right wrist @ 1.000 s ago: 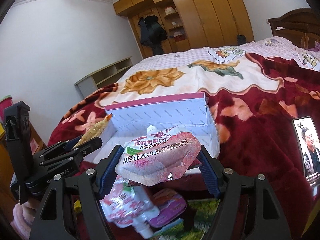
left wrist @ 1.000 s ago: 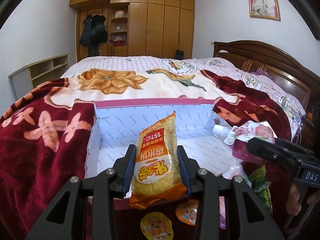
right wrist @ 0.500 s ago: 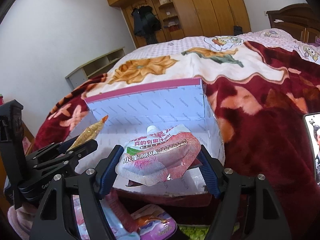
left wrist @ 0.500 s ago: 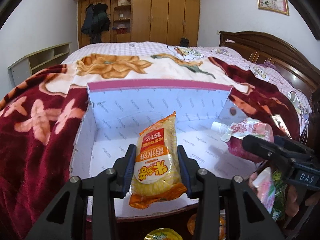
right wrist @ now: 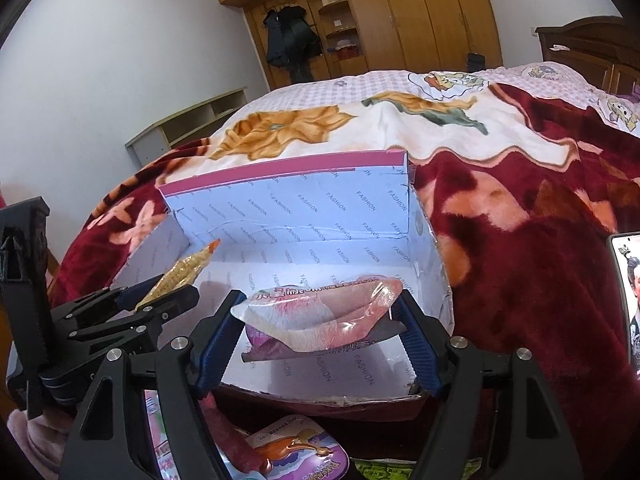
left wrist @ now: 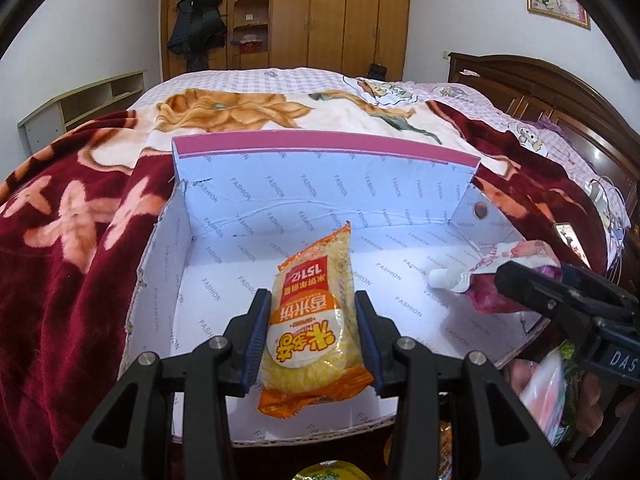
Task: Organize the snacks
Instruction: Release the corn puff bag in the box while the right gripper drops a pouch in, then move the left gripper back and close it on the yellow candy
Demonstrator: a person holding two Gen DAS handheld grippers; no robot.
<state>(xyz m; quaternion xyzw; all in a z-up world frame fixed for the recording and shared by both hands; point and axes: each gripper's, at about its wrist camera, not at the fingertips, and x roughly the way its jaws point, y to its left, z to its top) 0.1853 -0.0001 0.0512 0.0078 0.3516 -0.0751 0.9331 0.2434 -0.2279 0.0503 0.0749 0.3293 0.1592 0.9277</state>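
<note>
I'm holding both grippers over the box (left wrist: 224,240): L gripper (left wrist: 310,332) clamping rice-cracker pack (left wrist: 312,320), R gripper (right wrist: 320,332) clamping pink pouch (right wrist: 320,312). Box interior showing nothing placed yet; more snacks (right wrist: 296,452) lying at bed's near edge.

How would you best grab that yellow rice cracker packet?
Across its plump middle, coming lengthwise from its sealed bottom end with a finger on each long edge: the rice cracker packet is long and narrow, and the left gripper grips it just so.

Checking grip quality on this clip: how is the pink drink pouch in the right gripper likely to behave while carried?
The pink drink pouch looks soft: its foil buckles between the right gripper fingers, so it probably flexes and sags. The glossy film may be slippery. Its bulge suggests liquid, likely heavy for its size.
</note>
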